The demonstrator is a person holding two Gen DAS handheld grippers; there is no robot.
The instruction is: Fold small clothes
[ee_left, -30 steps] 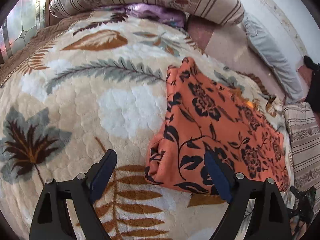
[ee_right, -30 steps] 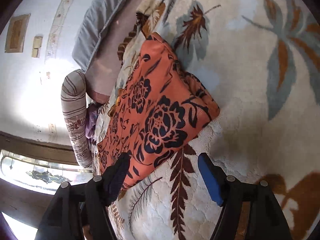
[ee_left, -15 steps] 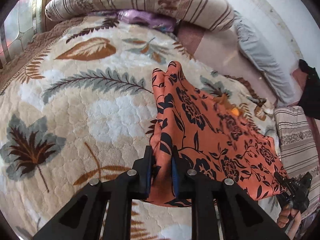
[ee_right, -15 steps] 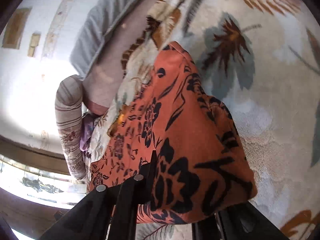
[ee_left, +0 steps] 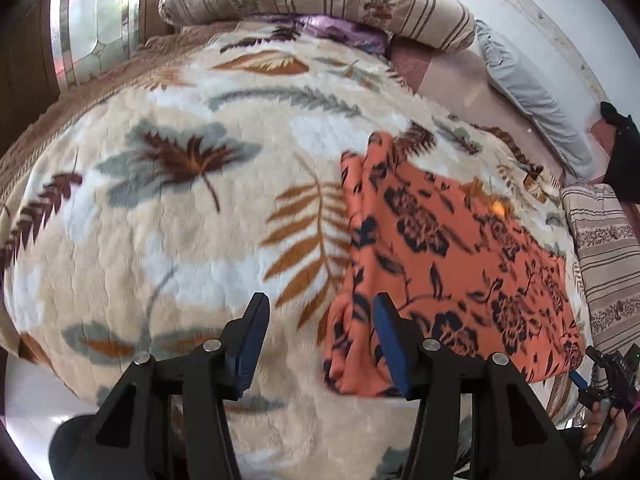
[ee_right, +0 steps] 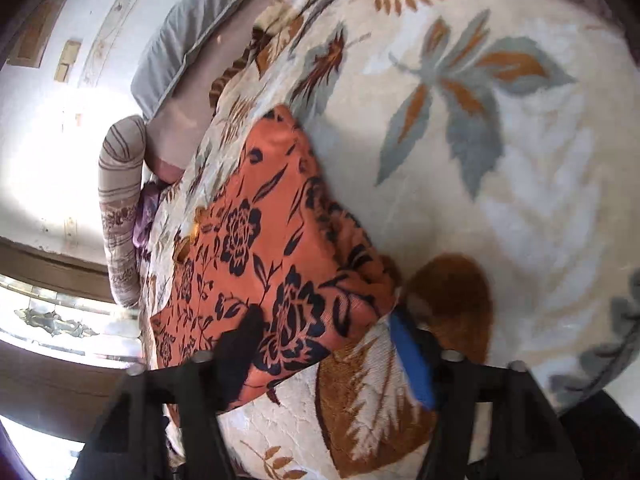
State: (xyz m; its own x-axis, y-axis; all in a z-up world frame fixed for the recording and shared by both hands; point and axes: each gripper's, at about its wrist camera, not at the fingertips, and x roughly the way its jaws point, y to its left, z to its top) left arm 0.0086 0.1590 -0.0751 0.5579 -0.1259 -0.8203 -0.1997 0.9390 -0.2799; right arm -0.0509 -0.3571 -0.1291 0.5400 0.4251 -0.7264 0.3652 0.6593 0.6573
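The orange cloth (ee_left: 452, 276) with its dark flower print lay folded flat on the blanket (ee_left: 180, 240) that covered the bed. In the left wrist view it sat to the right of middle, its folded edge running up and down the picture and its near corner slightly bunched. In the right wrist view the same cloth (ee_right: 276, 256) reached from the middle toward the lower left, one thick corner pointing at the gripper.

The left gripper (ee_left: 318, 334) hung over the near left corner of the cloth with its jaws apart and opening. Its right finger stood in front of the cloth's edge and its left finger over bare blanket; no fabric was pinched between them. The right gripper (ee_right: 326, 338) was likewise apart and opening. Its dark left finger lay over the cloth, its blue-padded right finger just off the cloth's corner over a brown leaf in the blanket pattern, and the corner sat loose between them without being clamped.

The blanket was cream with grey, brown and rust leaves. Beyond it lay a striped bolster (ee_left: 316, 0) at the far end, a purple cloth (ee_left: 340, 30) tucked under that, and a grey pillow (ee_left: 528, 92) along the white wall. A second striped cushion (ee_left: 604, 256) sat at the right edge.
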